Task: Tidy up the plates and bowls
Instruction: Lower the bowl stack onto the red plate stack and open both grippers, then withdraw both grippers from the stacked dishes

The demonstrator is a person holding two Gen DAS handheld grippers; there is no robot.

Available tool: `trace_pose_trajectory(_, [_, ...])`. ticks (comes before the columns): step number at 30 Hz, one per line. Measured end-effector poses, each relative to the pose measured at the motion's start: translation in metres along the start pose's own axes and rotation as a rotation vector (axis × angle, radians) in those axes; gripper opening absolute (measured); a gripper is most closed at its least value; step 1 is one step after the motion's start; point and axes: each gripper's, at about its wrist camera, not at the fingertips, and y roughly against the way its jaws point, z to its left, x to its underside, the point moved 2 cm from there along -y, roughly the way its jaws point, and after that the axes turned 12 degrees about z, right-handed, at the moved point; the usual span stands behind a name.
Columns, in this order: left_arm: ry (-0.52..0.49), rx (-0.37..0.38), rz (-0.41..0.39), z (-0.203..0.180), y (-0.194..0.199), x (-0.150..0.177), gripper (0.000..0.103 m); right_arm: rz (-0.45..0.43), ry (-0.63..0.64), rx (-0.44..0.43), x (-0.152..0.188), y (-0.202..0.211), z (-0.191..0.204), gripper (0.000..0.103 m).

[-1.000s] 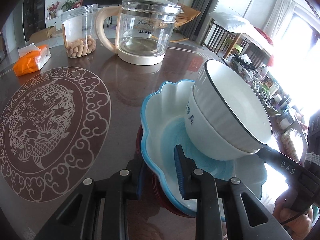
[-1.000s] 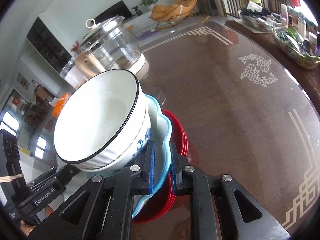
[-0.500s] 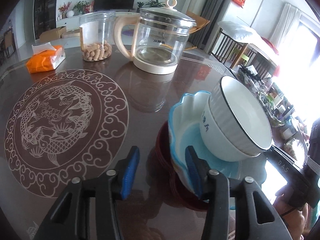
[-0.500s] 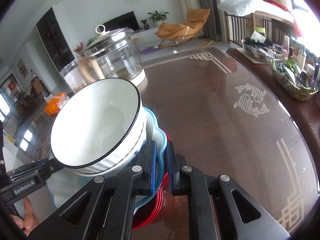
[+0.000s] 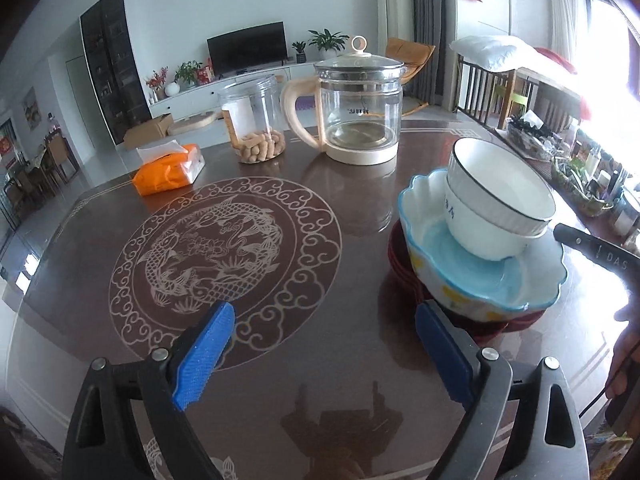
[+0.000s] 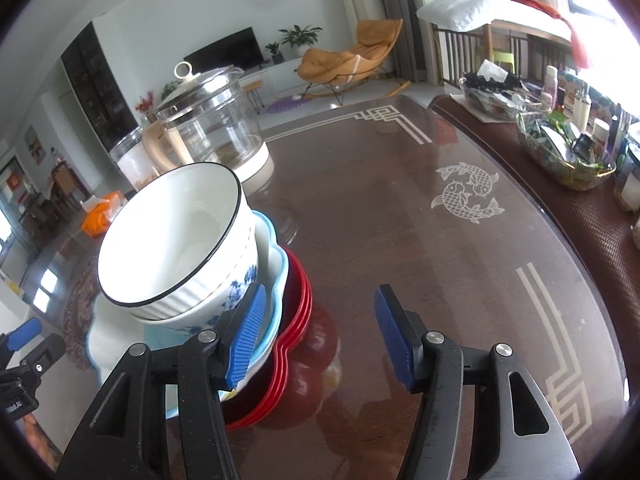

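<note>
A stack stands on the dark table [image 5: 360, 200]: red plates [image 6: 298, 320] at the bottom, a blue scalloped bowl [image 5: 480, 280] on them, and two nested white bowls [image 5: 500, 208] with a black rim on top. My left gripper [image 5: 324, 356] is back from the stack on its left; its jaws are opening with nothing between them. My right gripper [image 6: 322, 336] is at the stack's other side, jaws opening. Its left pad [image 6: 246, 336] lies beside the blue bowl's rim [image 6: 280, 264], and the red plates' edge shows between the jaws, unpressed.
A glass kettle [image 5: 360, 120], a clear jar of snacks [image 5: 256, 124] and an orange tissue pack [image 5: 168, 168] stand at the table's far side. A basket of small items [image 6: 560, 148] sits at the right. A hand [image 5: 624, 356] shows at the right edge.
Both grippers were shut on the stack's rim and have let go and opened. The left one has drawn back and up, away from the stack. The stack stays on the table.
</note>
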Motion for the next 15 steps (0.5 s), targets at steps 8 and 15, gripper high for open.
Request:
trace_pose_trajectory(8, [0.058, 0.037, 0.024, 0.007, 0.035, 0.036, 0.092, 0.004, -0.041, 0.067, 0.045, 0.045, 0.009, 0.070])
trace_pose_trajectory(15, [0.111, 0.132, 0.026, 0.011, 0.065, 0.064, 0.092, 0.007, -0.079, 0.059, 0.103, 0.084, 0.037, 0.070])
